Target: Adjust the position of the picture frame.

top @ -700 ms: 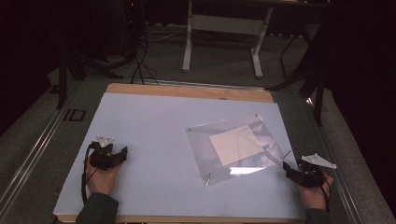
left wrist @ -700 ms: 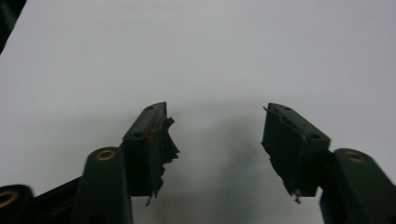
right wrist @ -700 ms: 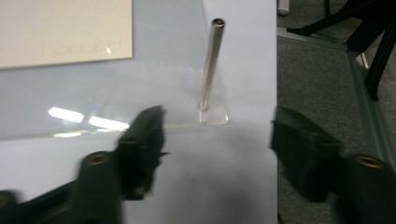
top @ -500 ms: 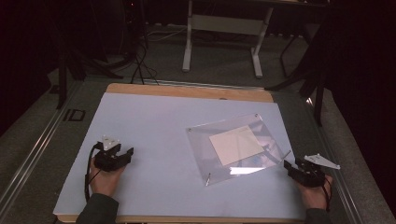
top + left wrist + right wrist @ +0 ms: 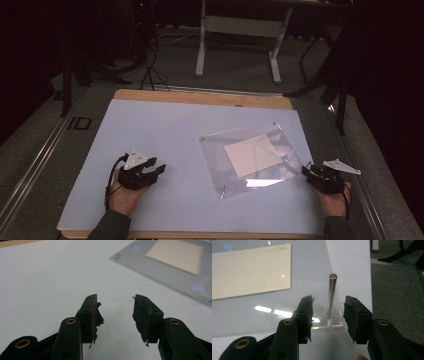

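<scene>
My right tool [image 5: 328,315] stood spread around the acrylic frame's [image 5: 250,157] metal post [image 5: 331,296], ready to pinch; left tool [image 5: 116,315] waited spread, well apart.

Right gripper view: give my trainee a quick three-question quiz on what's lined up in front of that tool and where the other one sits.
1. True or false: the right tool has its jaws apart, with the metal post standing upright beyond the gap between them.
2. What lies under the clear acrylic sheet? A) a cream card B) a red cloth C) a coil of wire
3. In the high view, is the left tool touching the clear sheet or apart from it?

Key: 1 true. 2 A, the cream card. 3 apart; it rests over the bare white table, pointing toward the sheet.
</scene>
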Demonstrator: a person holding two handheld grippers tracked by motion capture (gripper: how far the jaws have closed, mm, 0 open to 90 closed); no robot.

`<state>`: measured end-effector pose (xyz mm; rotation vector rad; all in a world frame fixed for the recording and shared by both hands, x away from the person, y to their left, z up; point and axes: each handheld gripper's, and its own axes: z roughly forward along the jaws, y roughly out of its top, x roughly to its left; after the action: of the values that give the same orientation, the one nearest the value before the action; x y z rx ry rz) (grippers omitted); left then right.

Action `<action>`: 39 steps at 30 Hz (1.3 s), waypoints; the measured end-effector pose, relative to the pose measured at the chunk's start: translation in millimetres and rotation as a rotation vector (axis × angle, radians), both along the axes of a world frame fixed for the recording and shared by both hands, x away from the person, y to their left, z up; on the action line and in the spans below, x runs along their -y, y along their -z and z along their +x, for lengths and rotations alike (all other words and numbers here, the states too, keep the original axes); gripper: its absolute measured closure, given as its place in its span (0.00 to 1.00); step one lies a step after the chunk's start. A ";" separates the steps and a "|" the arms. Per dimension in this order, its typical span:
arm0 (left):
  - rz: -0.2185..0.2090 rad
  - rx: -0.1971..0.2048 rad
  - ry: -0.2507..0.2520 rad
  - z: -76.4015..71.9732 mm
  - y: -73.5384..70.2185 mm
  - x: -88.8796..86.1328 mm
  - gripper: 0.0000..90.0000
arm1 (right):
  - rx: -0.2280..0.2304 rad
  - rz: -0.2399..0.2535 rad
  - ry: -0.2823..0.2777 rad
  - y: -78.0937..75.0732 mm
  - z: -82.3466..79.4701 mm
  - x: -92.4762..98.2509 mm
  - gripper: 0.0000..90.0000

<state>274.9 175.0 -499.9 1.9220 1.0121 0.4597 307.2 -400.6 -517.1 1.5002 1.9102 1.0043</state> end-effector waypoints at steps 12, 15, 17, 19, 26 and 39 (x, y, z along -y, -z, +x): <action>0.023 0.001 0.225 -2.7 1.3 46.6 0.61 | 0.011 -0.006 0.003 0.0 15.1 -5.6 0.73; 0.054 -0.017 0.267 -0.9 5.3 60.5 0.60 | 0.004 -0.008 -0.001 2.5 16.9 -6.6 0.76; 0.044 -0.025 0.285 0.5 7.0 65.8 0.60 | 0.002 -0.007 0.009 3.9 16.8 -6.2 0.78; 0.046 -0.025 0.295 0.9 7.7 68.6 0.60 | 0.007 0.002 0.009 4.3 16.1 -5.9 0.82; 0.055 -0.010 0.401 -1.0 9.7 93.6 0.62 | 0.010 -0.004 0.018 4.9 15.6 -5.1 0.91; 0.049 -0.012 0.535 -0.8 18.4 139.0 0.68 | 0.004 -0.004 0.023 6.5 16.3 -5.0 0.93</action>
<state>274.1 36.0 -518.3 2.1380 0.4605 0.1639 323.5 -395.6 -523.6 1.5137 1.8867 0.9918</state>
